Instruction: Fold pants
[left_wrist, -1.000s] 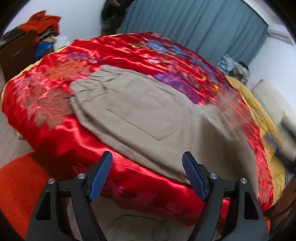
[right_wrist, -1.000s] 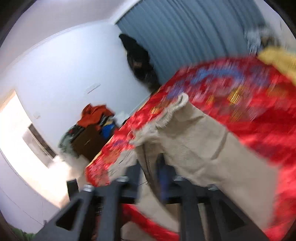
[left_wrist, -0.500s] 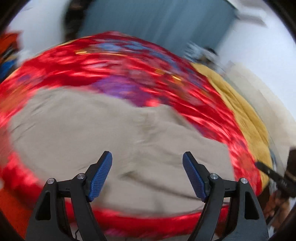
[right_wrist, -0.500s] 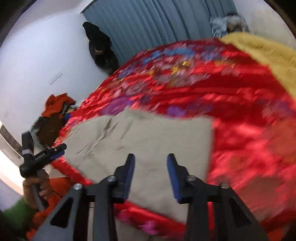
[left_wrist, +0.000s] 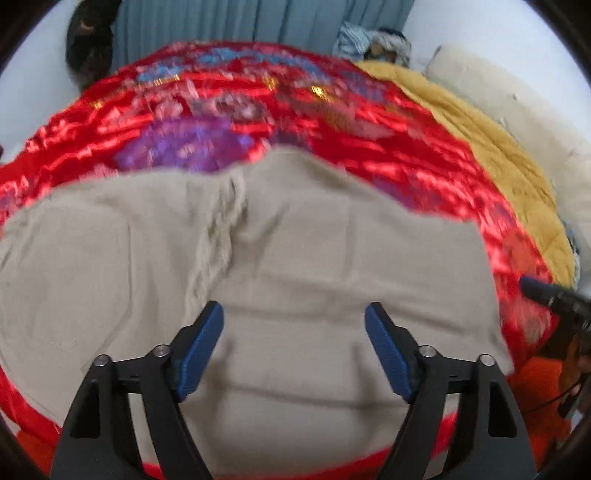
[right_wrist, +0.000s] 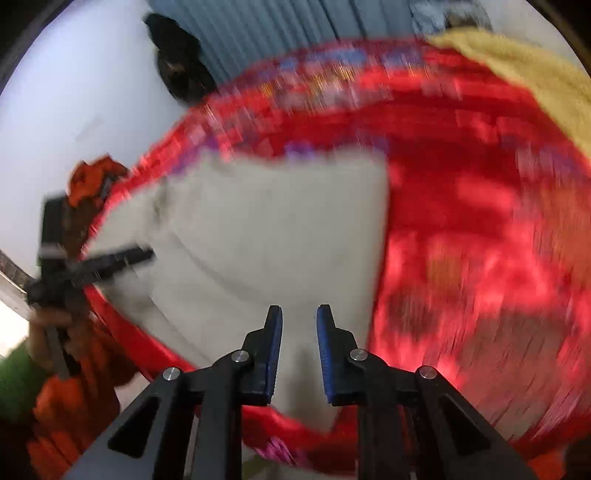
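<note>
- A bedroom with white walls and a grey-blue curtain (left_wrist: 258, 22) along the far side; a dark garment (left_wrist: 88, 40) hangs beside the curtain's left edge.
- The bed carries a shiny red satin bedspread (left_wrist: 229, 99) with purple, blue and gold flower patterns, and a mustard-yellow blanket (left_wrist: 491, 147) runs along its right side.
- A heap of striped and pale clothes (left_wrist: 373, 40) sits at the far end of the bed, and a cream cushion or mattress edge (left_wrist: 517, 107) lies beyond the yellow blanket.
- The beige pants (left_wrist: 295, 251) lie spread flat on the near part of the bedspread, with a puckered seam running down their middle and their near edge reaching the edge of the bed.
- The left gripper (left_wrist: 293, 349) hovers over the near part of the pants with its blue-padded fingers (left_wrist: 199, 350) spread wide, nothing between them.
- The right gripper (right_wrist: 299, 354) points down at the near right corner of the pants; its jaws have just been closing, and its fingers (right_wrist: 275, 354) stand narrowly apart with a slim gap. Beige cloth shows through that gap, but blur keeps me from telling whether it lies between the pads or below them.
- In the right wrist view the left gripper appears at the left edge, held in a hand (right_wrist: 48, 328) with an orange sleeve (right_wrist: 70, 402); an orange pile of clothes (right_wrist: 96, 177) stands behind it.
</note>
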